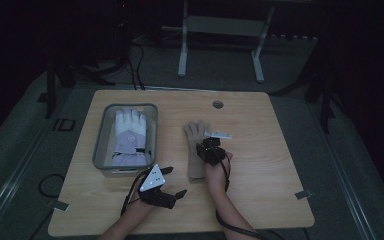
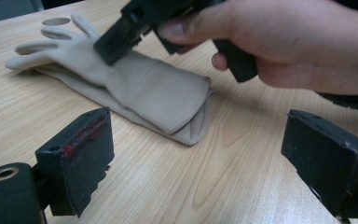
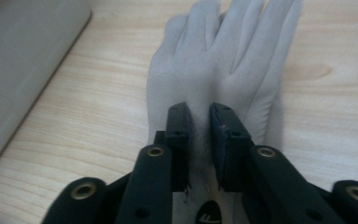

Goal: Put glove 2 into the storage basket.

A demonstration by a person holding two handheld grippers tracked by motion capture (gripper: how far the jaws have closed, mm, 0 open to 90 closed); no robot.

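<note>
Dark floor and black cables lie all around a light wooden desk with rounded corners and a small round hole near its far edge. On the middle of the desk lies a beige glove. It is flat and long, its fingers point away from the person, and its wide cuff end is nearest the person. In the left gripper view the glove looks soft and a bit folded, with one layer lying on top of another at the cuff. The right gripper is over the glove, held in the person's hand. In the right gripper view its two black jaws stand close together with a small gap, and a bit of the glove bunches up between them; the cloth seems lightly pinched, though the jaws have a little room. The left gripper sits near the front edge of the desk, apart from the glove, and its jaws are spread wide with nothing between them. To the left on the desk is a clear tub, and inside it lies a white and pale purple glove.
</note>
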